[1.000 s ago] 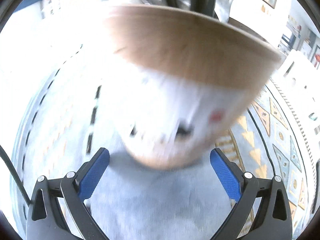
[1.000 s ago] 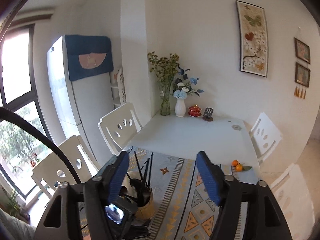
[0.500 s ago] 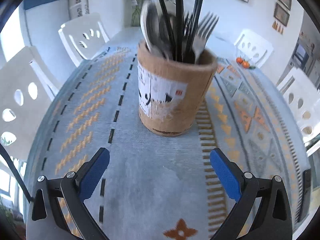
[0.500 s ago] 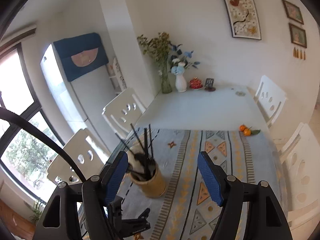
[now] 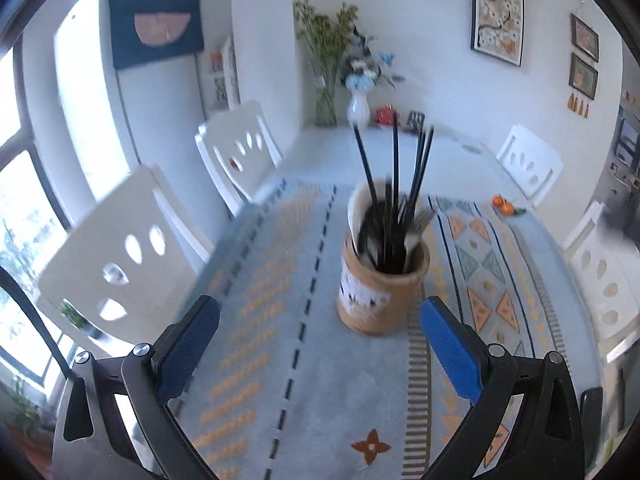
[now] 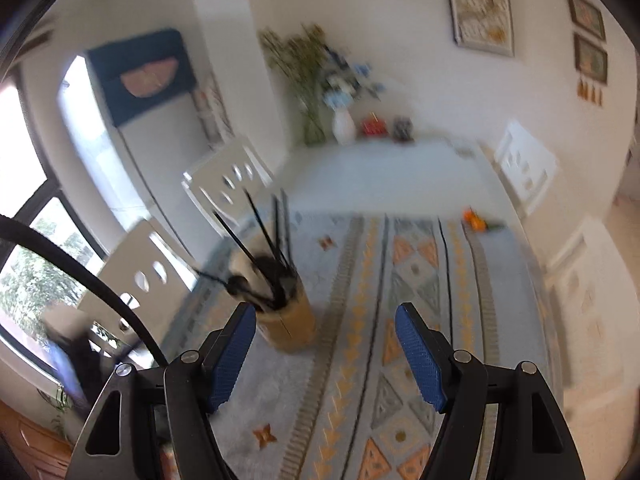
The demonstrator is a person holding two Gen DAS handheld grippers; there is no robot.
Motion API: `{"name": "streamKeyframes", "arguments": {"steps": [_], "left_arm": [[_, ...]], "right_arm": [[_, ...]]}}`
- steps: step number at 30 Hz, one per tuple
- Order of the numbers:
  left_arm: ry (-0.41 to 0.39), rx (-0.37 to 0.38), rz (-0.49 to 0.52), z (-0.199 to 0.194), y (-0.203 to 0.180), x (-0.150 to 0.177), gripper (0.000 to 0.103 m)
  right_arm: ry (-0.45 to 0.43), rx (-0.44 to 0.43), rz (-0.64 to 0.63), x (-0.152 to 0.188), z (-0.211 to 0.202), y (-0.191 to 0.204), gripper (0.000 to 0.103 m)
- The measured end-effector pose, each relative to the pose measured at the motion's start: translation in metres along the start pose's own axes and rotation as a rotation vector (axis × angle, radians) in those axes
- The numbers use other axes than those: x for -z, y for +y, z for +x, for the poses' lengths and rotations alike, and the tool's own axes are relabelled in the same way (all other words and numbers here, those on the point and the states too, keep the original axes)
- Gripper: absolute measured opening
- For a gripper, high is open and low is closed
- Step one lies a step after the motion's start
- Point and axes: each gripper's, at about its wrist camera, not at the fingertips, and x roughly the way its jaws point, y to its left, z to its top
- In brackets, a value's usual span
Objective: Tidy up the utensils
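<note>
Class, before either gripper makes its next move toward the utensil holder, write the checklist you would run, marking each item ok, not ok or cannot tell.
1. Left gripper open, nothing between the pads: ok.
2. Right gripper open, empty: ok.
3. Utensil holder upright on the patterned table runner: ok.
4. Black chopsticks and fork inside the holder: ok.
5. No loose utensils on the runner in either view: ok.
6. Right wrist view sharp enough to aim: not ok, blurred.
</note>
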Motion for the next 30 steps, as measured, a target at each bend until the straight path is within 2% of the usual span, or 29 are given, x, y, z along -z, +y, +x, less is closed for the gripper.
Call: {"name": "streamKeyframes", "arguments": {"steps": [3, 7, 13, 18, 26, 30], "left_arm": [[-0.015, -0.020, 0.004, -0.017, -0.007, -0.012, 0.101], [0.034, -0.047, 0.006, -0.025, -0.022, -0.014, 0.101], [0.036, -0.079, -0.029, -0.042, -0.029, -0.013, 0.101], [0.010, -0.187, 0.010, -0.054, -0.039, -0.010, 0.101], [0.020, -0.152, 0.031, -0.051, -0.044, -0.003, 0.101], [0.052, -0.144, 0.027, -0.037, -0.044, -0.003, 0.103]], "right_arm": [[0.083, 0.041, 0.021, 0.013, 0.016, -0.009, 0.070], [0.148, 0.051, 0.022, 0.033, 0.030, -0.013, 0.070], [0.154, 0.055, -0.014, 0.049, 0.027, -0.011, 0.070], [0.136, 0.062, -0.025, 0.053, 0.022, -0.012, 0.070], [0.150, 0.086, -0.026, 0.057, 0.027, -0.014, 0.070], [0.149, 0.113, -0.031, 0.056, 0.031, -0.014, 0.070]]}}
